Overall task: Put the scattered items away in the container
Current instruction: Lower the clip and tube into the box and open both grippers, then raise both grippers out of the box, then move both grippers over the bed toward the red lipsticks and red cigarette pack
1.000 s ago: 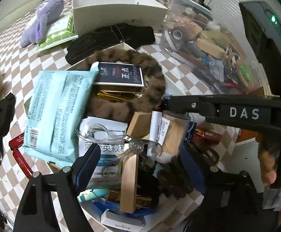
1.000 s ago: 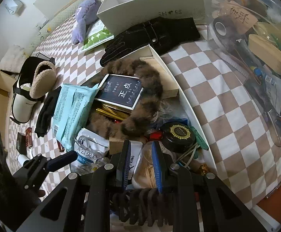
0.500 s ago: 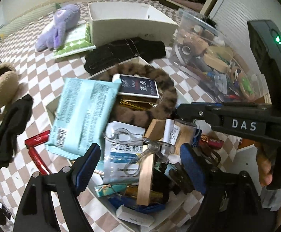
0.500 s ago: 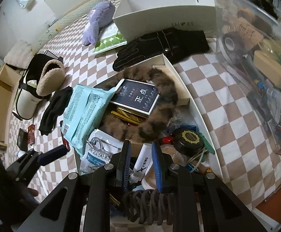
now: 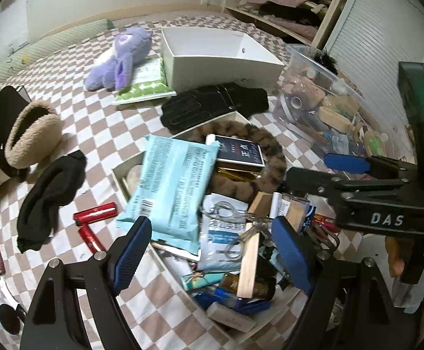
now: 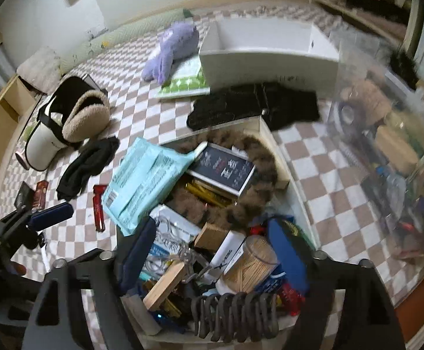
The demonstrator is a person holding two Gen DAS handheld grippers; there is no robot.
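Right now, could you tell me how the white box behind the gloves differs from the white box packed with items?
The far white box looks empty inside; the near white box is heaped over its rim with a blue packet, a fur band and small items. The far white box has taller walls; the near white box is shallow. Both are white, open-topped and rest on the checkered cloth.

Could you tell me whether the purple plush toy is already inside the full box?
No, the plush toy lies on the checkered cloth, well beyond the box.
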